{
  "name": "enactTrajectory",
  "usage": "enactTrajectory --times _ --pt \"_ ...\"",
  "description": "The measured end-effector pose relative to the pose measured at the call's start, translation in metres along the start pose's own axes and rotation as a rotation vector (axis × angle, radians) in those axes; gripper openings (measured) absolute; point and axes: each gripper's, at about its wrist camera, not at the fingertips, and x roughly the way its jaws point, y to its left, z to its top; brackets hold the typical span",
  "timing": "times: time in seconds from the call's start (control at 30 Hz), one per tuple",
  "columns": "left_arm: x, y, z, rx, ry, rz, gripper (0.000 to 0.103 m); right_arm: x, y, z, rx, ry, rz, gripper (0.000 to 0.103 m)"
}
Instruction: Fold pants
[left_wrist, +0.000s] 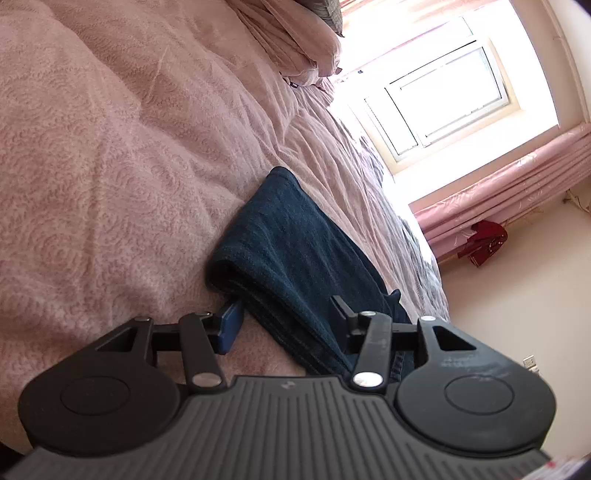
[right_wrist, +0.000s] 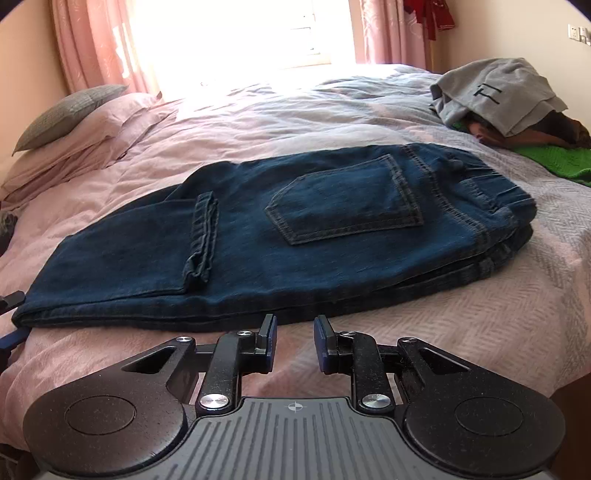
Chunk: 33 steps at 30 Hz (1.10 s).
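Note:
Dark blue jeans (right_wrist: 295, 229) lie folded on the pink bedspread (right_wrist: 443, 325), back pocket up, waistband to the right and leg hem doubled over on top. My right gripper (right_wrist: 295, 332) hovers just in front of their near edge, open by a narrow gap with nothing in it. In the left wrist view, which is rolled sideways, my left gripper (left_wrist: 286, 317) is open astride the folded end of the jeans (left_wrist: 295, 251). One pad sits under the fold and the other above it, with neither clearly pressing. Its fingers (right_wrist: 14, 336) peek in at the right view's far left.
Pink pillows (right_wrist: 92, 125) and a grey cushion (right_wrist: 62, 110) lie at the far left of the bed. A pile of clothes topped by a grey garment (right_wrist: 495, 96), with green fabric (right_wrist: 554, 158) under it, sits at the far right. A bright window (left_wrist: 443, 103) is beyond.

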Motion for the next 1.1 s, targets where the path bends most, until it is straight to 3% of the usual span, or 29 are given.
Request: enactTrajectory --times 0.37,0.5,0.63,0.67,0.77,0.83,0.93,1.1 --pt "0.0 -0.002 -0.017 -0.038 0.007 0.057 0.048 0.004 -0.013 0.002 0.022 0.004 -0.022 0.019" --pt "0.019 0.004 -0.01 -0.117 -0.023 0.051 0.048 0.005 -0.015 0.003 0.024 0.002 -0.026 0.019" --pt "0.023 0.002 -0.009 -0.173 -0.065 0.049 0.039 0.003 -0.02 0.005 0.03 -0.002 -0.04 0.019" --pt "0.02 0.001 -0.008 -0.177 -0.086 0.019 0.036 0.003 -0.022 0.006 0.033 -0.006 -0.046 0.019" --pt "0.021 -0.003 -0.01 -0.099 -0.097 0.017 0.034 0.001 -0.029 0.01 0.043 -0.021 -0.06 0.019" --pt "0.03 0.006 -0.012 -0.12 -0.081 0.055 0.026 0.002 -0.033 0.013 0.048 -0.022 -0.072 0.019" --pt "0.031 0.0 -0.01 -0.083 -0.097 0.06 0.025 0.003 -0.04 0.015 0.059 -0.025 -0.078 0.019" --pt "0.03 -0.047 -0.017 0.262 -0.157 0.163 0.014 0.0 -0.055 0.017 0.077 -0.042 -0.088 0.019"
